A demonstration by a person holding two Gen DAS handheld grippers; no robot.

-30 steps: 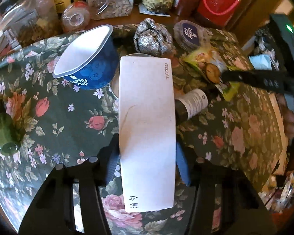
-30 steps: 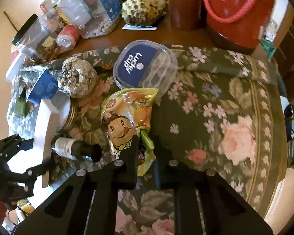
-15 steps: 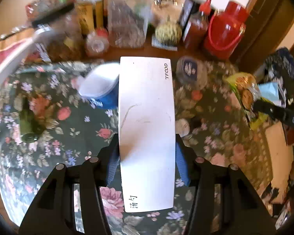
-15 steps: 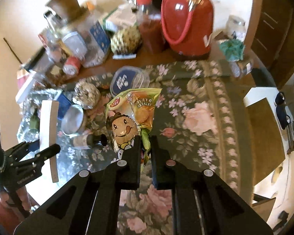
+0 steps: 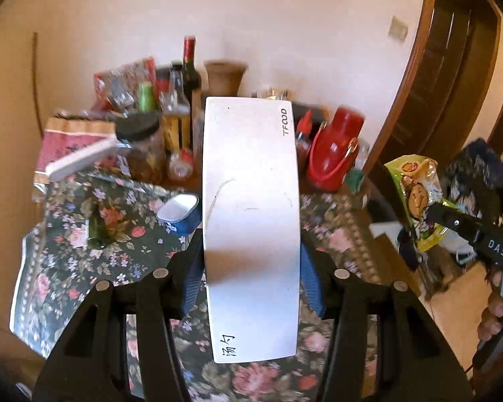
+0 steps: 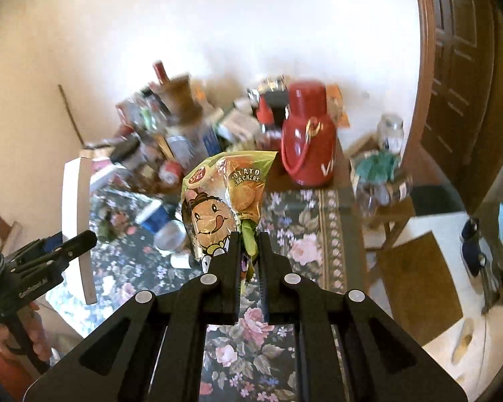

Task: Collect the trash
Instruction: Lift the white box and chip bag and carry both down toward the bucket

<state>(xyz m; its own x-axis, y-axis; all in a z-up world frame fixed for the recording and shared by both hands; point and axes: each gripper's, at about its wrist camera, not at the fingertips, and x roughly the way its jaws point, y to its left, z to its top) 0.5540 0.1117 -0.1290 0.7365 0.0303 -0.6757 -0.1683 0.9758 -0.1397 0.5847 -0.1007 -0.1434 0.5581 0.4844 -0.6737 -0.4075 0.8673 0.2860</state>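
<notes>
My left gripper is shut on a long white paper sleeve printed "TFOOD" and holds it high above the floral table. The sleeve also shows edge-on in the right wrist view. My right gripper is shut on a green-yellow potato cracker bag, held upright in the air; the bag also shows in the left wrist view at the right. A blue paper cup, a dark green bottle and a round tin lie on the tablecloth.
Bottles, jars and packets crowd the table's far edge by the wall. A red thermos jug stands at the back right. A brown door is at the right, with a small table and floor below.
Both grippers have risen well above the table and tilted up, each with its item still held. The table objects now look small and far below; the wall fills the upper view.
</notes>
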